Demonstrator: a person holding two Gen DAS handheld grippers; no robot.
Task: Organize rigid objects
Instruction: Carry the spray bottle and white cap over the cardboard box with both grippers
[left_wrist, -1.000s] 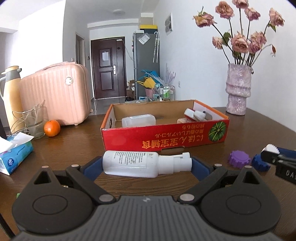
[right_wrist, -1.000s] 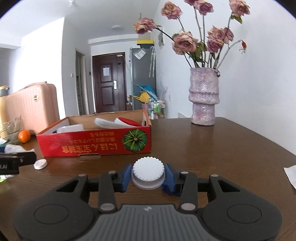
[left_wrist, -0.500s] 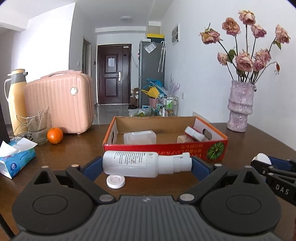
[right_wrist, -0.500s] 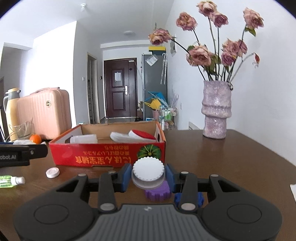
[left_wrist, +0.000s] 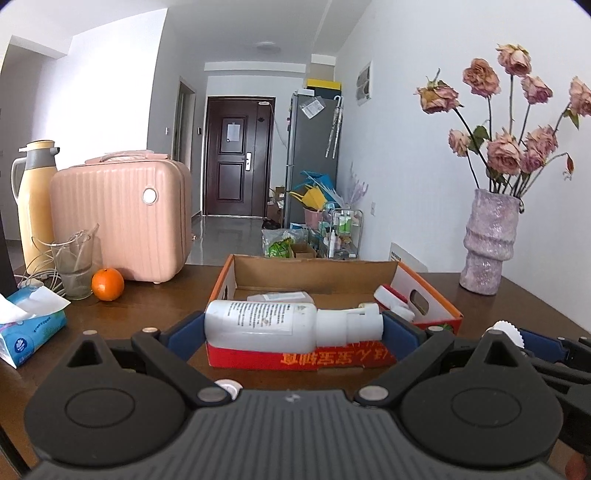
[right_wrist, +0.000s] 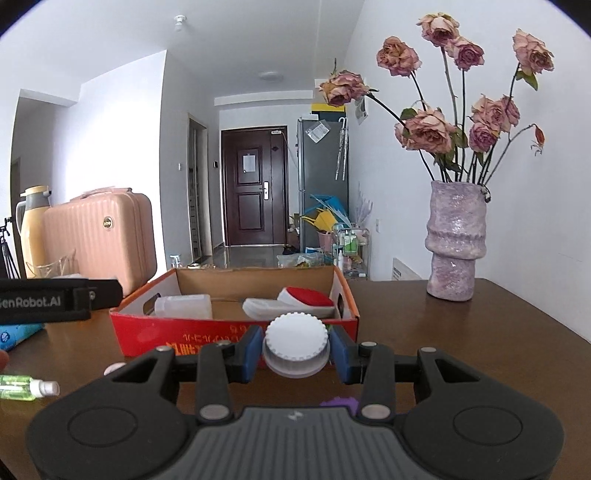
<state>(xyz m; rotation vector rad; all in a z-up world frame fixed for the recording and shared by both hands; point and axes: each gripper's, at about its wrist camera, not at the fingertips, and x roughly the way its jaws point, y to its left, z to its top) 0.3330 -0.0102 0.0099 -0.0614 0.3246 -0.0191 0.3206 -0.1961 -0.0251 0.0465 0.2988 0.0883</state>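
1. White spray bottle (left_wrist: 280, 325) lies sideways between the blue pads of the left hand-held gripper (left_wrist: 291, 328), clamped end to end, its nozzle toward the right pad; it is held above the table (left_wrist: 147, 306), in front of the red cardboard box (left_wrist: 332, 358).
2. White ridged cap (right_wrist: 295, 343) sits gripped between the blue pads of the right hand-held gripper (right_wrist: 295, 350), which is closed on its sides, clear of the table (right_wrist: 461, 332) and just before the near wall of the red cardboard box (right_wrist: 184, 336).
3. Inside the box lie a clear plastic container (right_wrist: 184, 306) at the left and a white item with a red top (right_wrist: 306, 297) at the right.
4. On the table below the right hand-held gripper a purple ridged cap (right_wrist: 340, 402) shows partly; a small green bottle (right_wrist: 26, 387) lies at the left edge of that view.
5. A small white cap (left_wrist: 229, 387) peeks out on the table under the left hand-held gripper.
6. Further off stand a pink suitcase (left_wrist: 122, 221), an orange (left_wrist: 108, 284), a glass (left_wrist: 75, 266), a yellow thermos (left_wrist: 35, 199), a tissue pack (left_wrist: 29, 325) and a purple vase (left_wrist: 489, 243) of dried roses.
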